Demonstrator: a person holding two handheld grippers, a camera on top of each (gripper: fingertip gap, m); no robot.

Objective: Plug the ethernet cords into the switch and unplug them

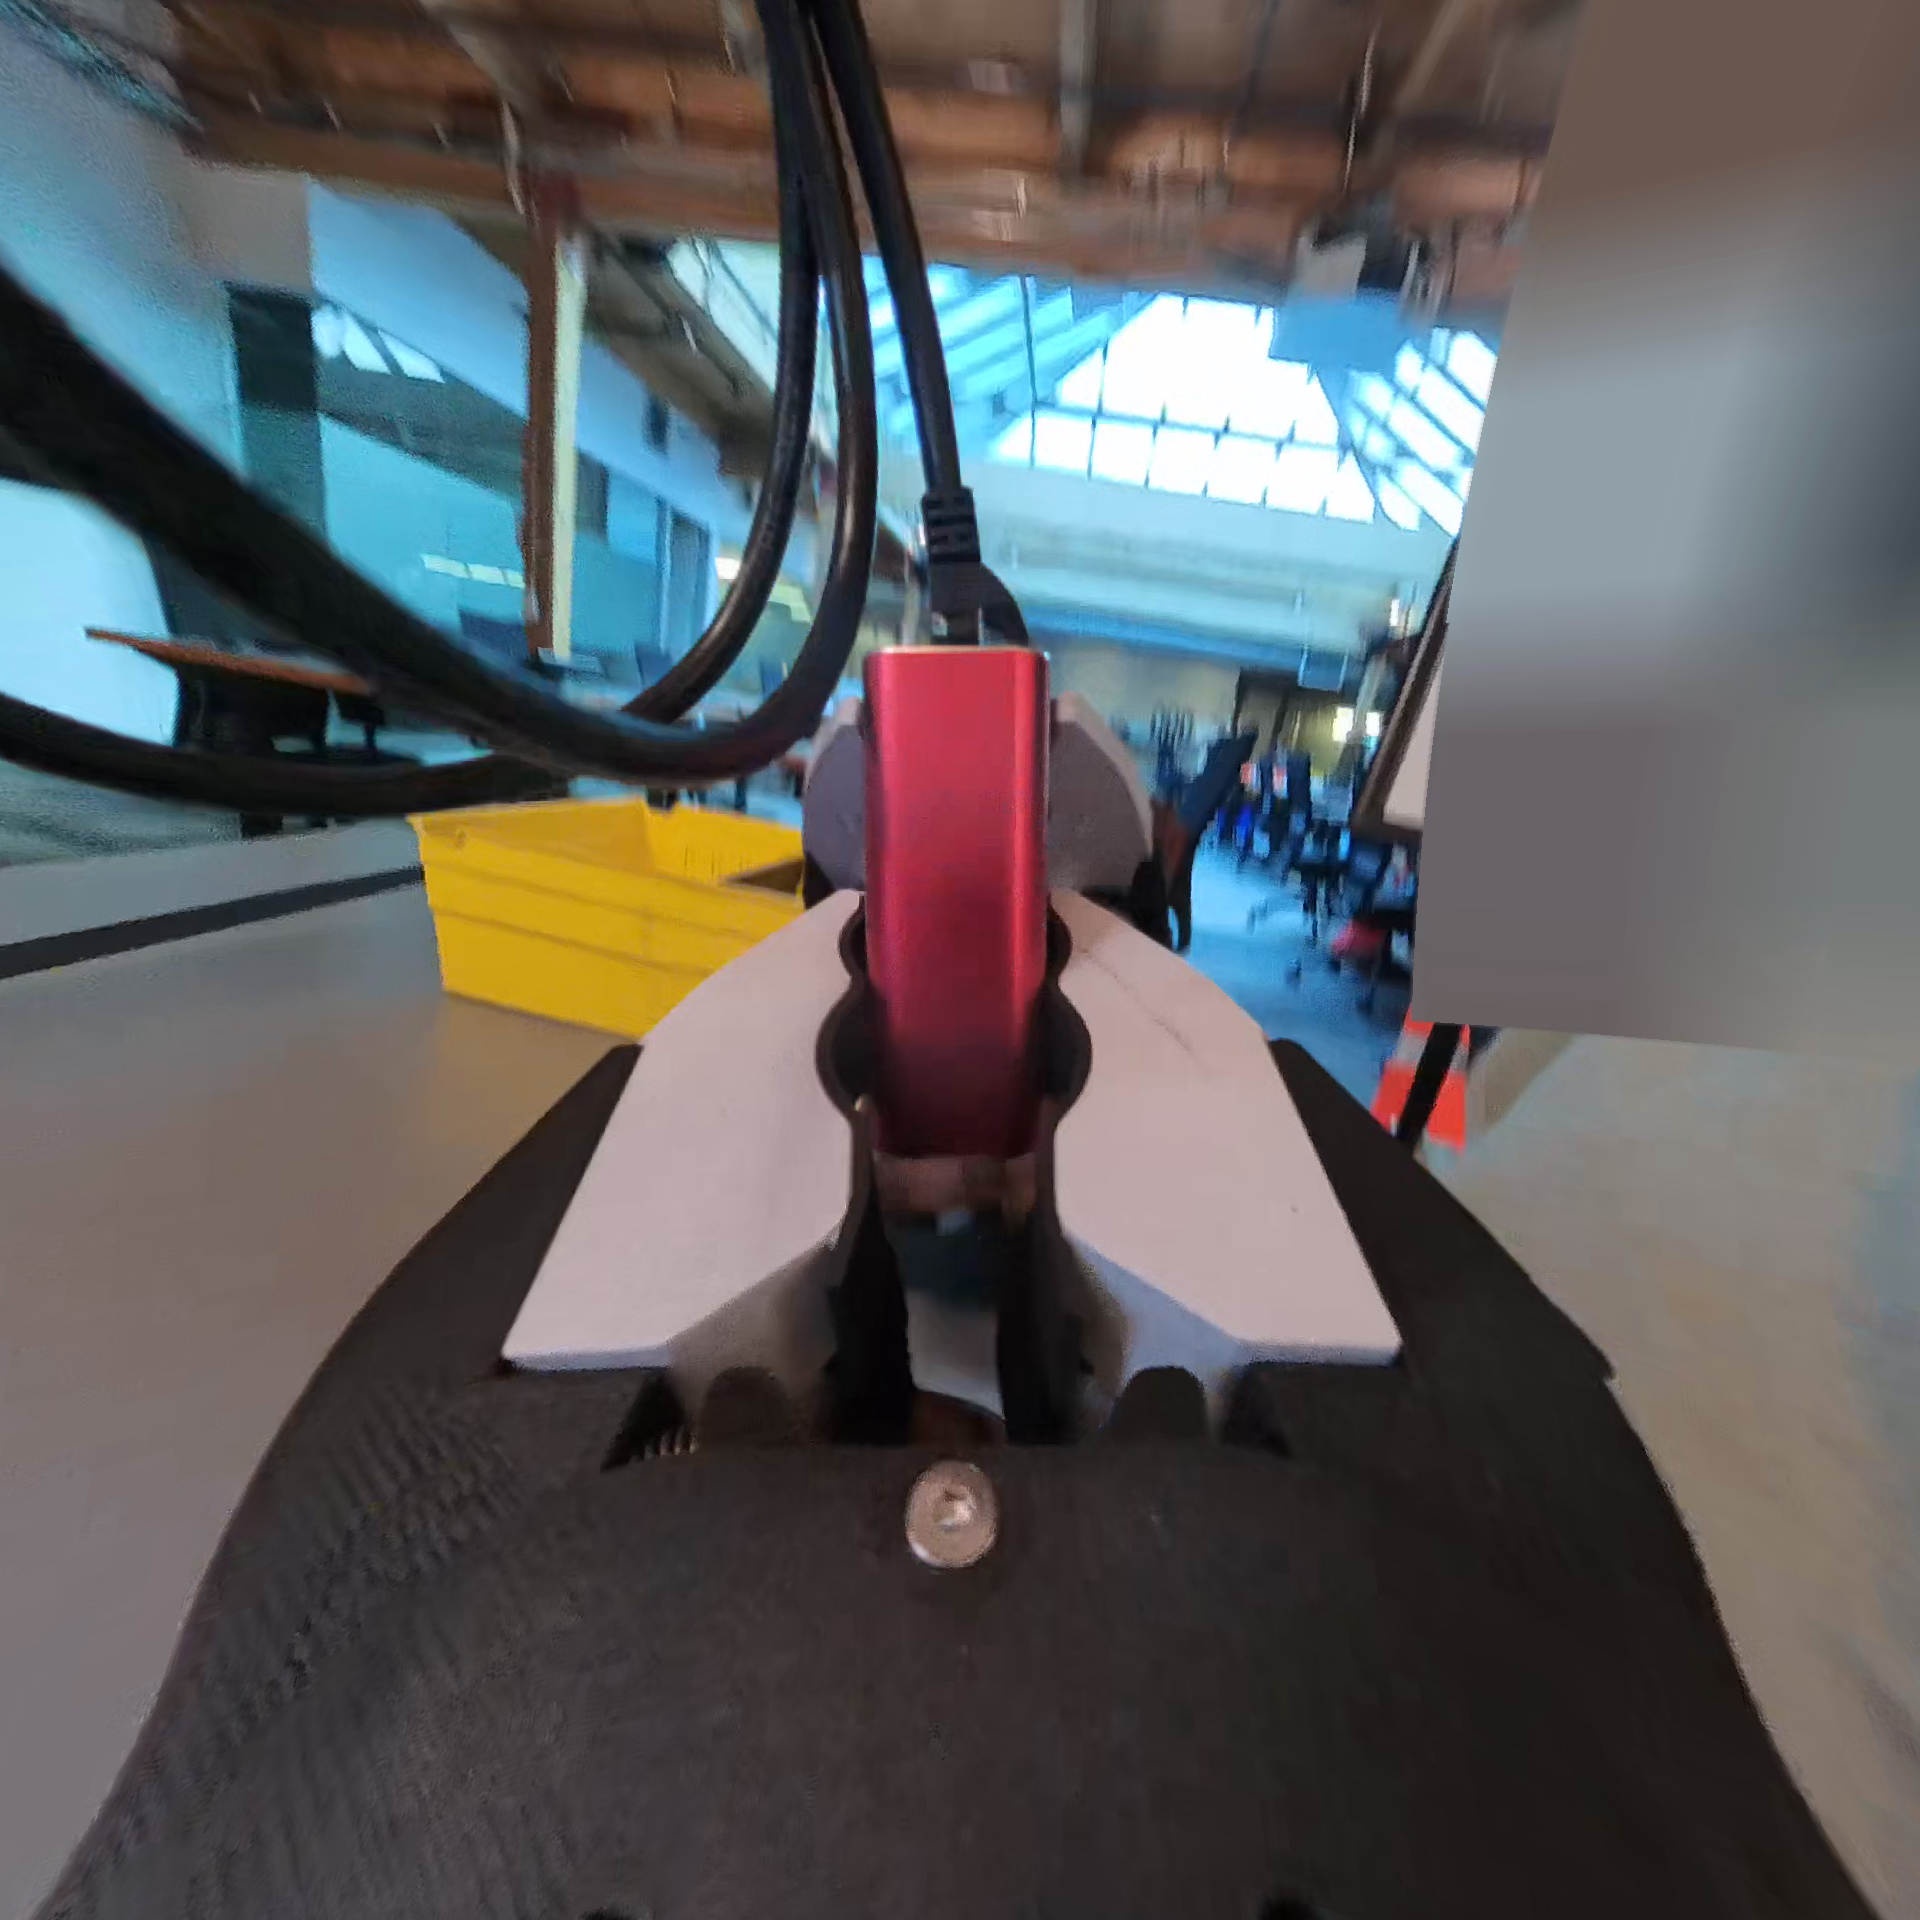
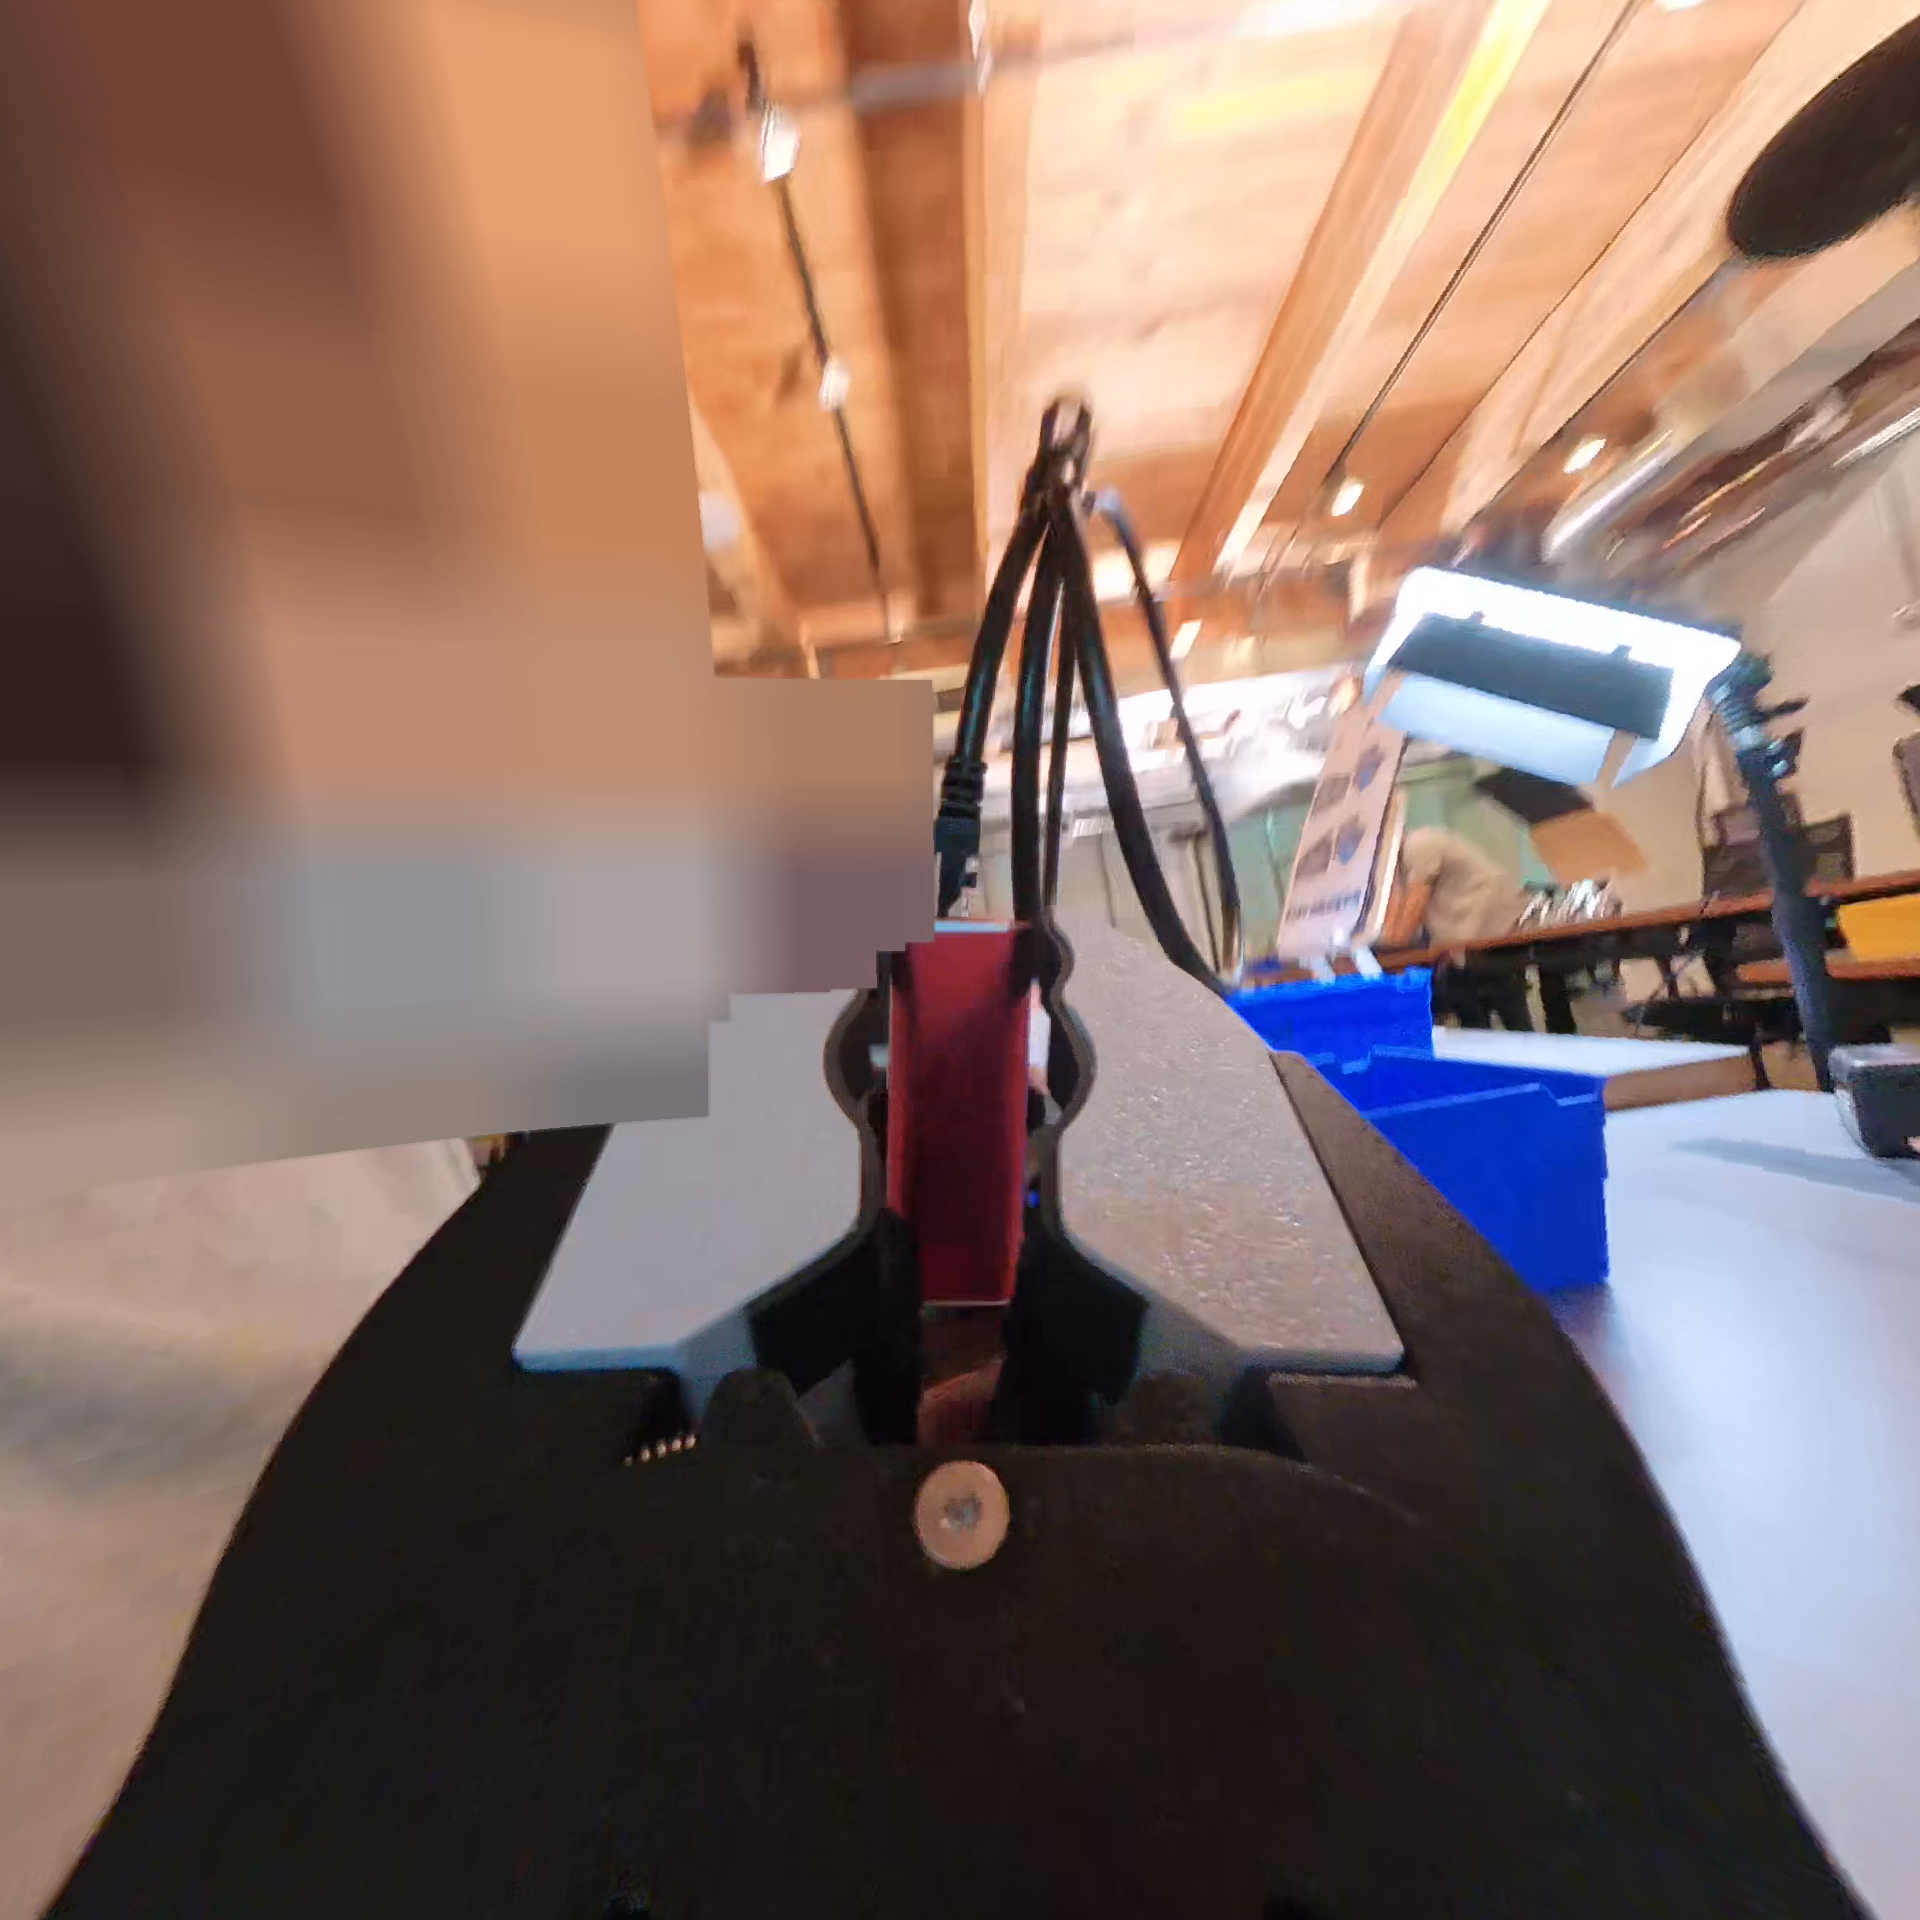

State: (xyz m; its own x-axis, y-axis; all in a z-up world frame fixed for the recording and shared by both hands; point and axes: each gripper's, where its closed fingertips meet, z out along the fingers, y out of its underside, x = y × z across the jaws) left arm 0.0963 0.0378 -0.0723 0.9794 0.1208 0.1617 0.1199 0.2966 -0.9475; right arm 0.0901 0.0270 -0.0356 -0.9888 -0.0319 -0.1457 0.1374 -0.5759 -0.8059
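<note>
The switch is a small red metal box [image 1: 954, 883], held upright above the table. My left gripper [image 1: 956, 935] is shut on it, with its grey fingers [image 1: 727, 1122] pressing both sides. In the right wrist view the same red switch [image 2: 961, 1101] sits between the fingers of my right gripper [image 2: 961, 997], which is also shut on it. The right gripper's grey fingertips [image 1: 1101, 779] show behind the switch in the left wrist view. A black ethernet cord's plug [image 1: 951, 551] sits in the switch's top; it also shows in the right wrist view [image 2: 961, 800]. Other black cords [image 2: 1039, 675] loop upward.
A yellow bin [image 1: 582, 914] stands on the grey table [image 1: 208, 1143] to the left. Blue bins [image 2: 1455, 1143] stand on the table to the right. A lamp head [image 2: 1538, 675] on a black arm and a dark device [image 2: 1881, 1101] are at the far right. An orange cone [image 1: 1423, 1081] stands beyond.
</note>
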